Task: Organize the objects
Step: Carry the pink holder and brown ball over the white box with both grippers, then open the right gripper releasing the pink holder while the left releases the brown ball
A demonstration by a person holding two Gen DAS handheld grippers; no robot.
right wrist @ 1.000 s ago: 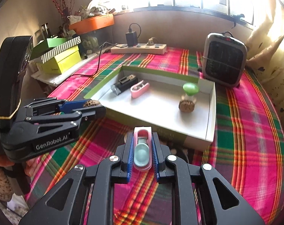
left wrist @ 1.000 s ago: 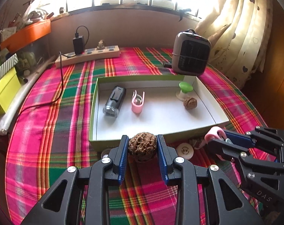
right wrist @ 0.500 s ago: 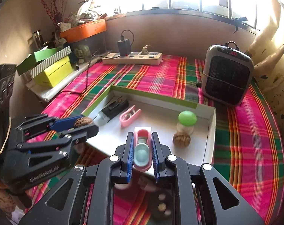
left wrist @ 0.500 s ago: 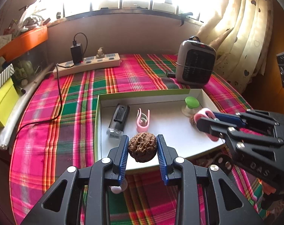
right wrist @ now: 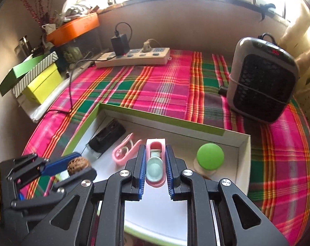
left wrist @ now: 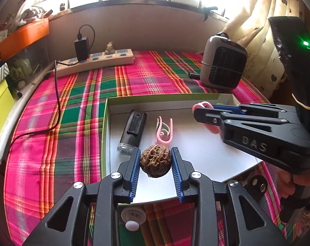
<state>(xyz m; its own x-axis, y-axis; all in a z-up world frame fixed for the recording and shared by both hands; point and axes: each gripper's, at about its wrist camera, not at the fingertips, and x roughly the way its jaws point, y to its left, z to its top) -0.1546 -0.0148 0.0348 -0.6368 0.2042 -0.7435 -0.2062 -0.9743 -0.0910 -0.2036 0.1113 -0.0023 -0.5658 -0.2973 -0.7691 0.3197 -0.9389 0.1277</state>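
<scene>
Step in hand: carrying items into the white tray (left wrist: 196,155). The left gripper (left wrist: 155,162) clamps a walnut (left wrist: 155,161) above the tray's near edge. The right gripper (right wrist: 155,164) clamps a pink clip (right wrist: 155,162) over the tray's middle (a black device (right wrist: 106,138) and a second clip (right wrist: 124,152) already lie inside, near the left wall). Next move likely calls for lowering onto bare tray floor, then opening the jaws.

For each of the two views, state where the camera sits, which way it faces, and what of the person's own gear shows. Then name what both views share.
Left wrist: sits on the left gripper, angled down over the shallow white box with green rim; its fingers clamp a wrinkled brown walnut; the right gripper enters from the right.
Right wrist: sits on the right gripper, angled down over the box; it clamps a pink and mint clip; the left gripper shows lower left.
Shared: box, grey heater, white power strip.
</scene>
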